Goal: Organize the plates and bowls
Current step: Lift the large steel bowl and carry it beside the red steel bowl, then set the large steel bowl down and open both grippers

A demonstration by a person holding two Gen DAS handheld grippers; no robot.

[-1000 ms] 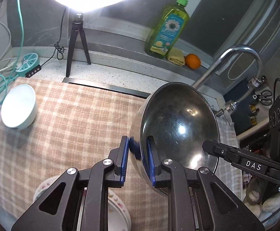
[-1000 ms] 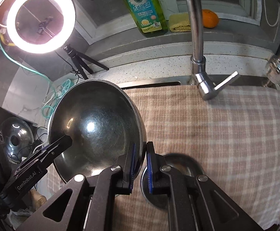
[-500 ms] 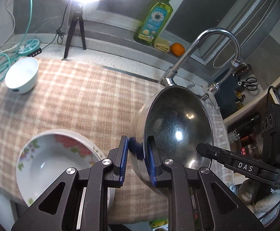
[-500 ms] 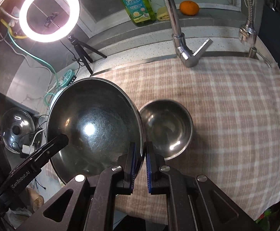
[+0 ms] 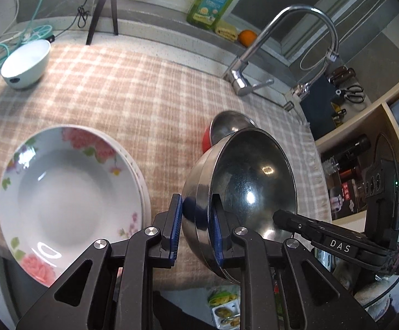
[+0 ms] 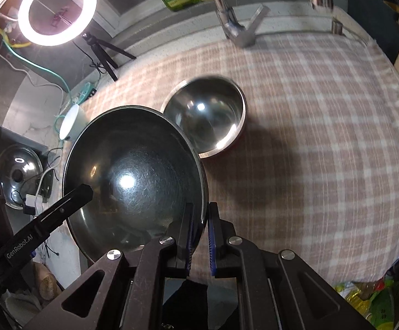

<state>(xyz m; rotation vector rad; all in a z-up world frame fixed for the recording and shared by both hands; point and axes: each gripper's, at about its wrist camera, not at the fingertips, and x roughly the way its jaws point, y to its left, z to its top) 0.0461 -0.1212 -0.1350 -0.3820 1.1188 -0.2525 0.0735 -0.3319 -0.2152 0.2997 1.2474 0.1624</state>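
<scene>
Left wrist view: the left gripper (image 5: pixel 195 227) still clamps the rim of the large steel bowl (image 5: pixel 251 189) between its fingers, while the floral plate (image 5: pixel 64 192), hidden a second ago, now lies fully exposed on the checked surface (image 5: pixel 144 90). Right wrist view: the right gripper (image 6: pixel 201 238) keeps pinching the opposite rim, and the small steel bowl (image 6: pixel 207 118), previously behind the fingers, now sits just beyond the large bowl.

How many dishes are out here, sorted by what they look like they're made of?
Steel bowls: 2, the large steel bowl held by both grippers and the small steel bowl on the checked cloth.
White bowls: 1, the white bowl at the cloth's far corner.
Flowered plates: at least 2, the stack of flowered plates; the exact count is unclear.
Total: at least 5.
</scene>
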